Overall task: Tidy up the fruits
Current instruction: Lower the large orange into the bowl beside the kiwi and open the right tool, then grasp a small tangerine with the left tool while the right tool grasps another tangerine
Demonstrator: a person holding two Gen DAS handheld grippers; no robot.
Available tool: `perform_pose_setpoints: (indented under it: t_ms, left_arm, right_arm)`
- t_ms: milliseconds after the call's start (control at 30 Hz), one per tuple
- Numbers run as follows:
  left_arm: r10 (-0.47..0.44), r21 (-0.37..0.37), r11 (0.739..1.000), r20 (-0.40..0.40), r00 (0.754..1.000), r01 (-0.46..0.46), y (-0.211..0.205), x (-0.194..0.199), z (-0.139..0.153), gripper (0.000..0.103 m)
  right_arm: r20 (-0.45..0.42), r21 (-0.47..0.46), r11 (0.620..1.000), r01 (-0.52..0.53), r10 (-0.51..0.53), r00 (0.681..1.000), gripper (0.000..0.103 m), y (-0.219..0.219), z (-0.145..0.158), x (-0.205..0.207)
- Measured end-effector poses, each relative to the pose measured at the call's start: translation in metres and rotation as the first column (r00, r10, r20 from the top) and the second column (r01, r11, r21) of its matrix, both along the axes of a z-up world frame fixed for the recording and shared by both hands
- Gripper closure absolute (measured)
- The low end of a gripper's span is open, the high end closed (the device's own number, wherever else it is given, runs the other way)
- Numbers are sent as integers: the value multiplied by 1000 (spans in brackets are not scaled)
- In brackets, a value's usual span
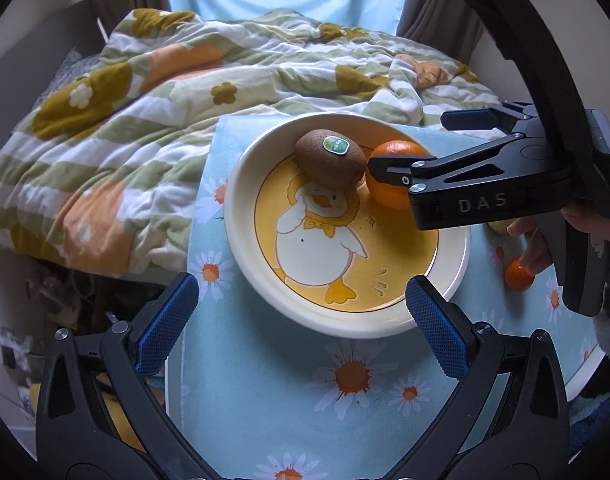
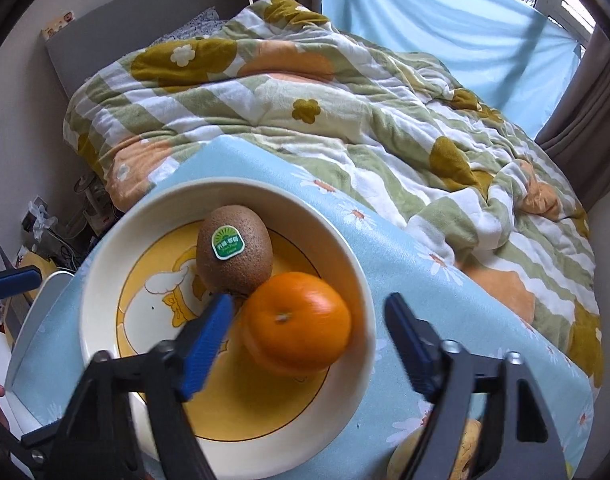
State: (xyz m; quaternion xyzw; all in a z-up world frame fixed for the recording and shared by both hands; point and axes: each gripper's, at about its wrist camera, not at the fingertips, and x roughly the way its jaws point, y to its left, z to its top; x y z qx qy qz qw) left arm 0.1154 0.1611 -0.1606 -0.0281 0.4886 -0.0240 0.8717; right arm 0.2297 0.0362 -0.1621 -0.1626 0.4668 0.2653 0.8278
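Note:
A cream plate (image 1: 233, 208) (image 2: 93, 300) with a yellow duck picture lies on a blue daisy cloth (image 1: 265, 400) (image 2: 405, 248). A brown kiwi (image 1: 329, 162) (image 2: 235, 250) with a green sticker rests on it, and an orange (image 1: 385, 196) (image 2: 297, 324) sits against the kiwi. My right gripper (image 1: 407, 142) (image 2: 309, 300) is open with the orange between its blue pads; the pads do not press on it. My left gripper (image 1: 301, 282) stands open over the plate's near rim with nothing between its fingers.
A smaller orange (image 1: 519, 276) lies on the cloth right of the plate, under a person's fingers (image 1: 529, 248). A yellowish item (image 2: 409, 456) shows at the bottom of the right wrist view. A rumpled flowered blanket (image 1: 145, 120) (image 2: 345, 112) lies behind the cloth.

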Motion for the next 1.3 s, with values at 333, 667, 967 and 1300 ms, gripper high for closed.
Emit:
perform_pose_setpoints:
  t_ms: [333, 667, 967, 1300]
  left_arm:
    - [25, 18, 1000, 5, 1000, -25, -2, -11, 16, 0]
    - [-9, 59, 998, 55, 998, 6, -5, -19, 59, 0]
    - [-123, 64, 991, 100, 987, 117, -35, -15, 84, 0]
    - [-194, 48, 981, 147, 970, 189, -107, -20, 99, 0]
  right_arm:
    - [-11, 44, 998, 41, -41, 999, 0, -15, 25, -13]
    - [-15, 124, 987, 105, -104, 994, 0, -36, 73, -48]
    - [-10, 162, 951, 262, -264, 964, 0, -91, 103, -77]
    - [28, 170, 893, 417, -428, 904, 0, -198, 117, -116]
